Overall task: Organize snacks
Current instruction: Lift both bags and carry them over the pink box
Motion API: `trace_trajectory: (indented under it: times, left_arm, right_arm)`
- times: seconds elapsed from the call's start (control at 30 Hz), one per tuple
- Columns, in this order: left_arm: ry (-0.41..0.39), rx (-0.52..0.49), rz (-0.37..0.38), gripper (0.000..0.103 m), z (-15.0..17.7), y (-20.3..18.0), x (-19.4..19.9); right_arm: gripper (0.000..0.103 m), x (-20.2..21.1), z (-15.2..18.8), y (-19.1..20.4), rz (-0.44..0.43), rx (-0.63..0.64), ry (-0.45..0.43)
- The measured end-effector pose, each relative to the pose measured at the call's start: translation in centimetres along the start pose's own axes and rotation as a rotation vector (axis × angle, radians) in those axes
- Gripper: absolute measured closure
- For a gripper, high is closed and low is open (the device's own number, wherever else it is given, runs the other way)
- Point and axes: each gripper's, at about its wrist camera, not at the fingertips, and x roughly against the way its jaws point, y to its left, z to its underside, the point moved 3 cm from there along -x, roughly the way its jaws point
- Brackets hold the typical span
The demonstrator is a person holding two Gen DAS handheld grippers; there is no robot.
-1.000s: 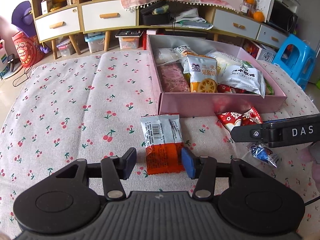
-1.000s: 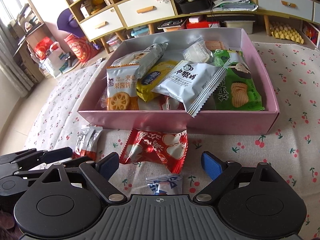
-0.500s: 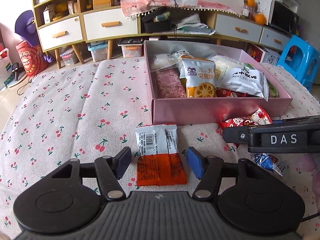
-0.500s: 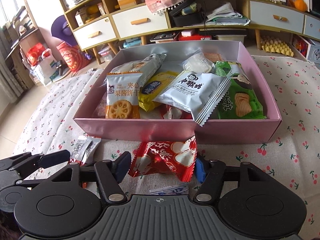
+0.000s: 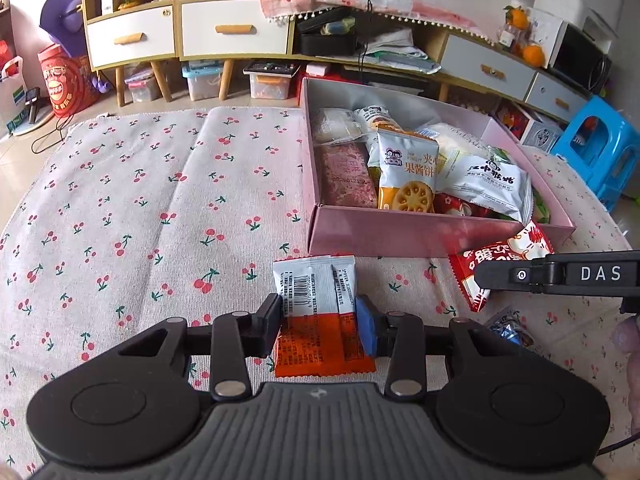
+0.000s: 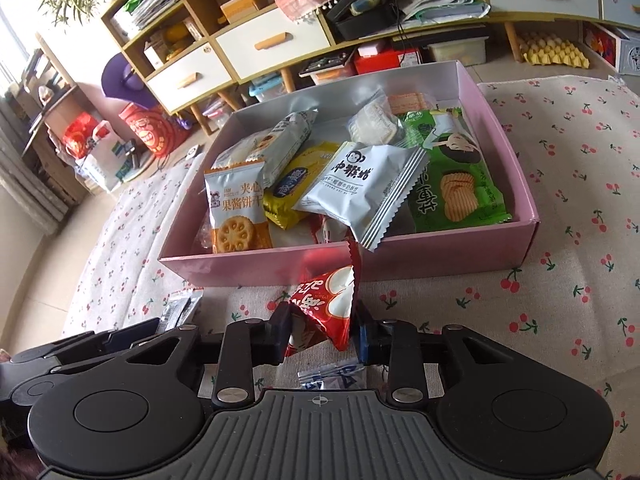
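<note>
A white-and-orange snack packet [image 5: 316, 288] lies on the cherry-print cloth just in front of the pink box [image 5: 400, 236]. My left gripper [image 5: 320, 322] has its jaws closing on it, with both pads against the packet's sides. My right gripper [image 6: 322, 330] is closing on a red snack packet [image 6: 328, 296], which is crumpled between the pads and stands up against the box's front wall [image 6: 440, 256]. The box holds several snack bags. A small blue-wrapped sweet [image 6: 336, 374] lies under the right gripper.
The cherry-print cloth [image 5: 140, 200] stretches wide to the left of the box. Behind it stand a cabinet with drawers [image 5: 232, 36] and plastic bins [image 5: 268, 84] on the floor. A blue stool [image 5: 600, 152] is at the right. A finger of the right gripper [image 5: 540, 276] crosses the left wrist view.
Both grippers' jaws have narrowed from wide apart onto their packets. The red packet has been squeezed and its far end has risen. The white-and-orange packet stays flat on the cloth.
</note>
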Motion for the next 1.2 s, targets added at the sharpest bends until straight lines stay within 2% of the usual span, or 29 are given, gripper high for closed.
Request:
trace_trajectory:
  times: [0.53, 0.83, 1.03, 1.2]
  left_arm:
    - [-0.046, 0.048, 0.081, 0.067, -1.3, -1.0, 2.1]
    - [-0.092, 0.084, 0.120, 0.067, -2.8, -2.2, 2.6]
    - [-0.140, 0.149, 0.159, 0.067, -3.9, -3.5, 2.8]
    - [-0.130, 0.142, 0.179, 0.067, -5.2, -4.6, 1.5]
  right_arm:
    - [0.072, 4.2, -0.8, -1.0, -0.083, -0.058, -0.055]
    - [0.072, 5.7, -2.2, -1.6, -0.099, -0.113, -0.119]
    - [0.072, 6.4, -3.3, -2.9, -0.099, -0.176, -0.157]
    - [0.072, 6.7, -4.7, -4.4, -0.086, -0.216, -0.179]
